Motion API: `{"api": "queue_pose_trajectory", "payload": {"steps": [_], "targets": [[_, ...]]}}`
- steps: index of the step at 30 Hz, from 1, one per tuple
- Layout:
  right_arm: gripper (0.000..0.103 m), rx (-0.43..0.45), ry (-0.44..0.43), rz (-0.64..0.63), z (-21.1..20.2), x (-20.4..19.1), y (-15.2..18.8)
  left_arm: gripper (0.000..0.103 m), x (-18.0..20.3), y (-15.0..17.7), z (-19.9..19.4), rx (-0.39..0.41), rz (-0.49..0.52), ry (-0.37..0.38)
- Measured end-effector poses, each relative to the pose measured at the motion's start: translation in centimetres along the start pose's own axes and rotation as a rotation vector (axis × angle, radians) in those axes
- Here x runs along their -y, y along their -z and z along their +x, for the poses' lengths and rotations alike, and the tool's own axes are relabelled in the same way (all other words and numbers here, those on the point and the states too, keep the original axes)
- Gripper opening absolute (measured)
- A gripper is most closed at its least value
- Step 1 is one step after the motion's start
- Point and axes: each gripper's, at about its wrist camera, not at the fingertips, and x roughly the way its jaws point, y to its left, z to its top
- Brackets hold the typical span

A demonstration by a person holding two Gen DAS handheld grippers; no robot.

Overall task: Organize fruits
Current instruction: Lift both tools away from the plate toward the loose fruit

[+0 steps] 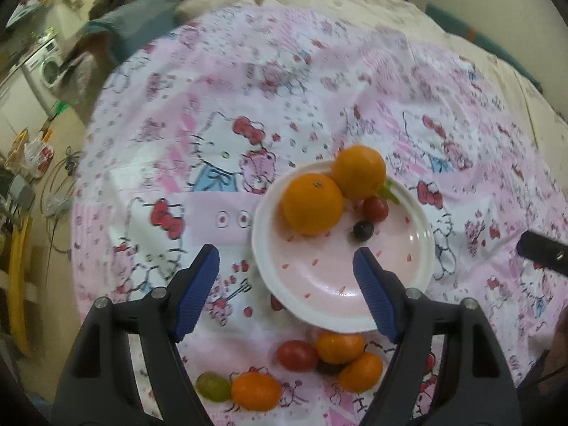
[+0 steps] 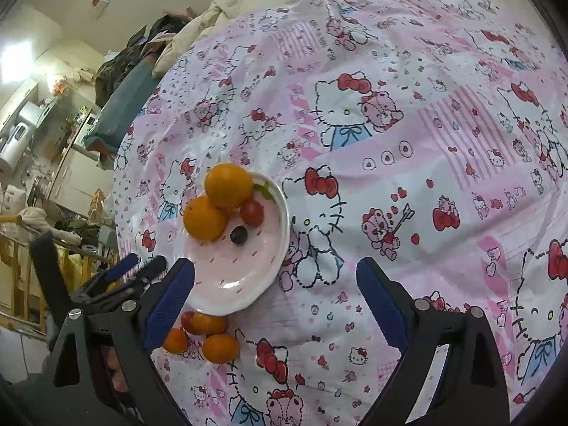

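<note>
1. On a bed: a pink cartoon-cat bedsheet, wrinkled, spread under everything.
2. Near the middle of the sheet: a round pink plate with a white rim, sitting flat.
3. On the plate's far side: two oranges, touching. Nearer orange with its stem scar facing up; farther orange against the far rim.
4. Just beside the oranges, toward the plate's centre: a red cherry tomato and a dark grape, close together. Behind the tomato, a small green leaf.
5. Off the plate, on the sheet just beyond its near rim: a loose cluster of small fruit. A red tomato, long axis running left to right; three small oranges, the last oval and lying sideways; a green grape at the left end, also lying sideways.
6. Left hand-held gripper: fingers spread wide, empty, above the plate's near-left edge, pointing toward the oranges.
7. Right hand-held gripper: fingers spread wide, empty, above bare sheet just right of the plate.
</note>
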Motion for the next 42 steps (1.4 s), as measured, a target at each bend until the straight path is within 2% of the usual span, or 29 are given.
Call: {"api": "queue_pose_trajectory", "payload": {"steps": [7, 13, 21, 35, 40, 42], "targets": [[0.095, -0.009, -0.014, -0.027, -0.7, -1.3, 2.0, 0.075, -2.1, 1.9, -2.5, -0.019, -0.063, 0.016], [0.095, -0.026, -0.011, -0.044, -0.8, -1.8, 3.9, 0.075, -2.8, 4.1, -4.6, -0.005, -0.04, -0.001], [0.095, -0.067, -0.013, -0.069, 0.3, -3.0, 6.0, 0.075, -4.3, 6.4, -6.1, -0.013, -0.09, 0.004], [0.095, -0.197, -0.033, -0.084, 5.2, -4.2, 7.8, 0.075, -6.0, 6.4, -5.6, -0.034, -0.162, -0.017], [0.095, -0.232, -0.016, -0.083, 6.6, -3.9, 8.1, 0.075, -6.0, 6.1, -5.0, -0.037, -0.18, -0.048], [0.095, -0.256, -0.007, -0.092, 7.3, -4.0, 8.3, 0.075, -6.1, 6.0, -4.6, -0.049, -0.191, -0.039]]}}
